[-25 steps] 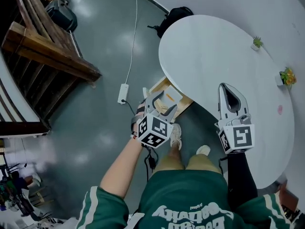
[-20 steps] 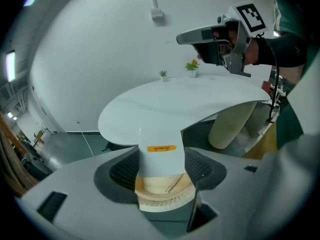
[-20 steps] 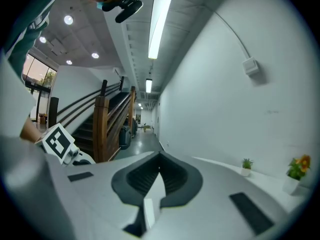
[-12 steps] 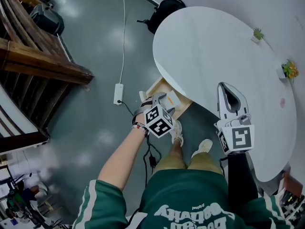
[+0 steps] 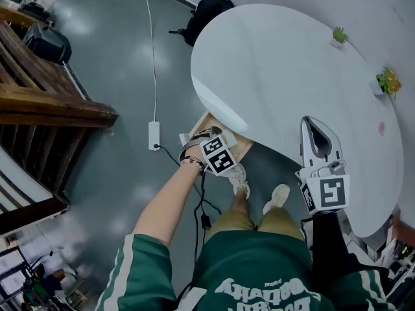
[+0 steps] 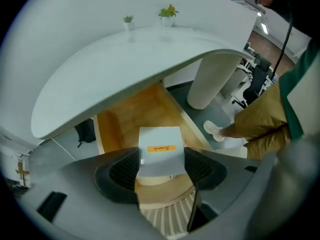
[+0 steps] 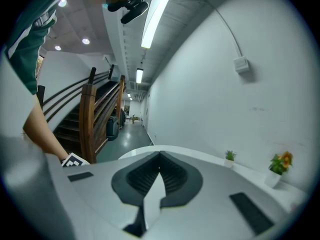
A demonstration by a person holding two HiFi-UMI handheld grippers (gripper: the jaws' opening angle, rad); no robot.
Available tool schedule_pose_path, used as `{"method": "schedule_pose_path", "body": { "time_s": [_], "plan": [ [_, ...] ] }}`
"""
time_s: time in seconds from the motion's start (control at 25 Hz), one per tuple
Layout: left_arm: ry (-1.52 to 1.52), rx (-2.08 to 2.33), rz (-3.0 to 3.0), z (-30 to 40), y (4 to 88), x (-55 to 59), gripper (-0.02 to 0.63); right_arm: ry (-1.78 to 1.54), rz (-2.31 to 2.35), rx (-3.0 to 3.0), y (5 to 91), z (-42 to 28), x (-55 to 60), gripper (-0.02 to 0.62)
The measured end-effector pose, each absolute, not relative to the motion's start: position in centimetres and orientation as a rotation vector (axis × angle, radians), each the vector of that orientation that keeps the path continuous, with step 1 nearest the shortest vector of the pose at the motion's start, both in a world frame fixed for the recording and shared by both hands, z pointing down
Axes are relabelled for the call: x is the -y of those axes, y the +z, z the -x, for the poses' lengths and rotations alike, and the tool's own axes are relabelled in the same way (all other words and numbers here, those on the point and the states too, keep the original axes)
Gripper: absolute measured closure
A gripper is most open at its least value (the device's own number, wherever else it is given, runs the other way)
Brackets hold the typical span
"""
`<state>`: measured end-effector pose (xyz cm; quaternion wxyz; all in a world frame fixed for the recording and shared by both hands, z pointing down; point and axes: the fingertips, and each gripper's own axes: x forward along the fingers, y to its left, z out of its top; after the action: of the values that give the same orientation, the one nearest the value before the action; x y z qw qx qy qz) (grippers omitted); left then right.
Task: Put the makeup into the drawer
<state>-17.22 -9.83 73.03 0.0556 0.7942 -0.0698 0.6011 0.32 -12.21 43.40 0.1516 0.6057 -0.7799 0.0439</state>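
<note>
Under the left edge of the round white bench, a wooden drawer is pulled out, low down near the grey floor. The left hand-held gripper points steeply down into it. It is clenched on the makeup box, a white box with a small orange label. The box sits right between the two dark pads, one pad pressing on each side. Its far end sticks out past the tips and hangs over the drawer's wooden bottom. I cannot tell if the box touches the wood yet. From the head view, the left arm reaches down past the bench edge, and the marker cube sits just over the drawer's near corner. The right hand-held gripper is well apart from the box, off to the right. It is held over the near right part of the bench. Its jaws are closed tight together and have nothing in them. Two small plants stand at the far right edge of the bench. A black backpack lies on the floor at the far side of the bench. The person's shoes are on the floor just near the drawer.
</note>
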Motion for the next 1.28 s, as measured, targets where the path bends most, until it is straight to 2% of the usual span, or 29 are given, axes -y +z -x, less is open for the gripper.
{"method": "schedule_pose_path", "body": {
  "time_s": [0.4, 1.28],
  "plan": [
    [2.046, -0.138, -2.431, 15.5, 78.1, 9.7, 0.321, 0.154, -1.799, 2.095, 45.6, -4.8, 10.0, 0.591],
    [2.269, -0.379, -2.546, 15.2, 84.1, 8.3, 0.318, 0.209, -1.726, 2.036, 48.2, -4.6, 6.6, 0.591]
  ]
}}
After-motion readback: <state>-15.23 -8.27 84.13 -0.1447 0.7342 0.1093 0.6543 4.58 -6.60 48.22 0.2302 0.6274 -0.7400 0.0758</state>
